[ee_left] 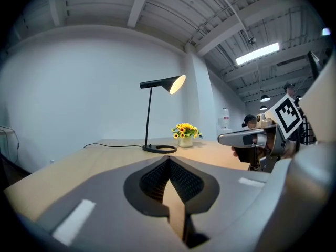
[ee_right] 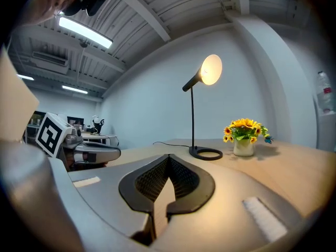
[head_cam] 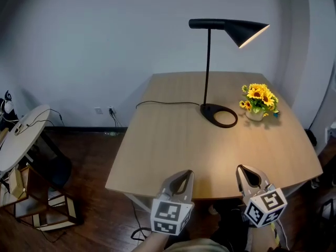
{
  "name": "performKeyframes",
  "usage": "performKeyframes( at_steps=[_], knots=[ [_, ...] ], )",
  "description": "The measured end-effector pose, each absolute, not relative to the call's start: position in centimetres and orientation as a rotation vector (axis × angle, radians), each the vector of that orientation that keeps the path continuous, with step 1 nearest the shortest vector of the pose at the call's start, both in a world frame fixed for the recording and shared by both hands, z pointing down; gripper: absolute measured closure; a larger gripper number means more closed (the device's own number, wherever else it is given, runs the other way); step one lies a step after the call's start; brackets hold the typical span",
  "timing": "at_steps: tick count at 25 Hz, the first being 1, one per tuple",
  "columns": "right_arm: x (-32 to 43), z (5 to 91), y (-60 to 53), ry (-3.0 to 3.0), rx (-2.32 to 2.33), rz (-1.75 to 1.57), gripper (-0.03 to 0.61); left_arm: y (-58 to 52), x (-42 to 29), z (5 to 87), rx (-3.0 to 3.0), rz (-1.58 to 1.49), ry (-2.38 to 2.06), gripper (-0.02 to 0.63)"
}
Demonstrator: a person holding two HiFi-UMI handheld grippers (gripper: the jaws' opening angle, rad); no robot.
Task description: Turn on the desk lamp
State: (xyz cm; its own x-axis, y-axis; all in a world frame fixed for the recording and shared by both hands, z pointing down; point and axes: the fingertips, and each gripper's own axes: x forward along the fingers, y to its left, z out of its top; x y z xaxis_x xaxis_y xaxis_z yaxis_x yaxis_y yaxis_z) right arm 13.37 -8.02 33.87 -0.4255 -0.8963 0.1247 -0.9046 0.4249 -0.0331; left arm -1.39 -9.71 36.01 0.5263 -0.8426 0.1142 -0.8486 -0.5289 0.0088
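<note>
Two closed, empty grippers at the near edge of the table [head_cam: 157,151], with the desk lamp [head_cam: 208,67] well beyond them.

The left gripper [ee_left: 169,161] has its jaws pressed together at the tips with nothing between them, and the right gripper [ee_right: 169,158] is the same: jaws together, holding nothing and touching nothing. In the head view they hover side by side over the table's near edge, apart from each other. The one desk lamp stands at the far side of the table, well apart from both pairs of jaws and slightly nearer the right one. The inside of its black shade glows, and its ring base sits flat on the wood. Its switch is too small to make out. One black cord [head_cam: 168,103] runs left from the base. One pot of sunflowers [head_cam: 257,101] stands just to the right of the base.
</note>
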Motion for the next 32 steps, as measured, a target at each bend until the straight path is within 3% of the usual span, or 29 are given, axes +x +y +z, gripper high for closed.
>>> performKeyframes(
  at_steps=[32],
  knots=[
    [11.3,39.4,-2.4,-2.536,1.608,0.184,0.578,-4.3,-1.6,39.2,2.684,0.129,-1.528,0.614]
  ],
)
